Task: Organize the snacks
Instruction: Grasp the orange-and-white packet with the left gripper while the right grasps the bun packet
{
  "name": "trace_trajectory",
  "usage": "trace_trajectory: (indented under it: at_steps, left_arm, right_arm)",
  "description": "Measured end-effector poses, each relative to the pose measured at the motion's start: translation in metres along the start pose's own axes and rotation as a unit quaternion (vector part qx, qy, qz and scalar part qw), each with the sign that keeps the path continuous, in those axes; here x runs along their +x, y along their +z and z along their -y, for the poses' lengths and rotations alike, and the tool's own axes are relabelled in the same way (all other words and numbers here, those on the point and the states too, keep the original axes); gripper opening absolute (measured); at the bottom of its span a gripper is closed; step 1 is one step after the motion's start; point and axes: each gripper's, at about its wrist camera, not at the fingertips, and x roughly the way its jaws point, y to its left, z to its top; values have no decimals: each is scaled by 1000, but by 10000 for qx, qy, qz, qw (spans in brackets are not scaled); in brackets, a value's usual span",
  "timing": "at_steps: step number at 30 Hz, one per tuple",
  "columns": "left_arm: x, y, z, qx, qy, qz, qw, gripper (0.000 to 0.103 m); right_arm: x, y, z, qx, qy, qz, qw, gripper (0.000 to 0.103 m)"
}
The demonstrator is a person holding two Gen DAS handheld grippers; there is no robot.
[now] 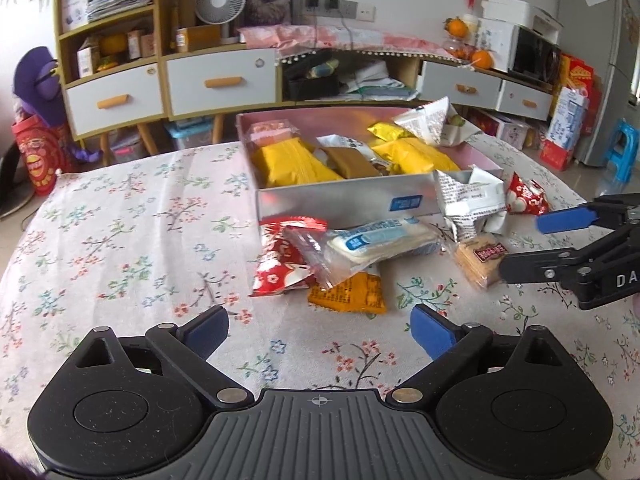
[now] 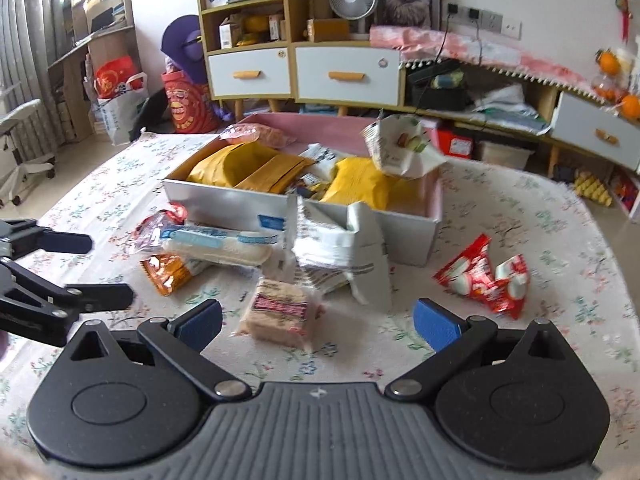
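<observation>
Nearby, silver packet [image 2: 340,248] against box [image 2: 224,200]

Bare floral counter [image 1: 120,240] lay wide open on the left, nothing in the way there. Dead ahead of the left tongs [image 1: 320,336] a heap of snack packets [image 1: 348,256] blocked the near wall of the box [image 1: 340,200]. A biscuit pack [image 2: 280,312] sat just beyond the gaping right tongs [image 2: 318,326], white wrappers [image 2: 344,256] crowding behind it; red packets [image 2: 488,280] littered the right.
</observation>
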Motion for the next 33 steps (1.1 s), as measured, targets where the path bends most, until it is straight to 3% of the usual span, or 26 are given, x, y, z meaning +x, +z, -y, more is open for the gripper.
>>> trace_trajectory:
  at_steps: [5,11,23,27,33]
  left_arm:
    - [10,1,3,7,-51,-74,10000,88]
    - [21,3,10,89,-90,-127,9998,67]
    - [38,11,23,169,42,-15,9998,63]
    - [40,14,28,244,192,22,9995,43]
    - [34,15,32,349,248,-127,9990,38]
  right_arm:
    - [6,0,-3,126,283,-175,9994,75]
    - [15,-2,-10,79,282,-333,9990,64]
    - [25,0,-21,-143,73,-271,9995,57]
    - [25,2,-20,-122,50,-266,9996,53]
    - [23,5,-18,-112,54,-351,9993,42]
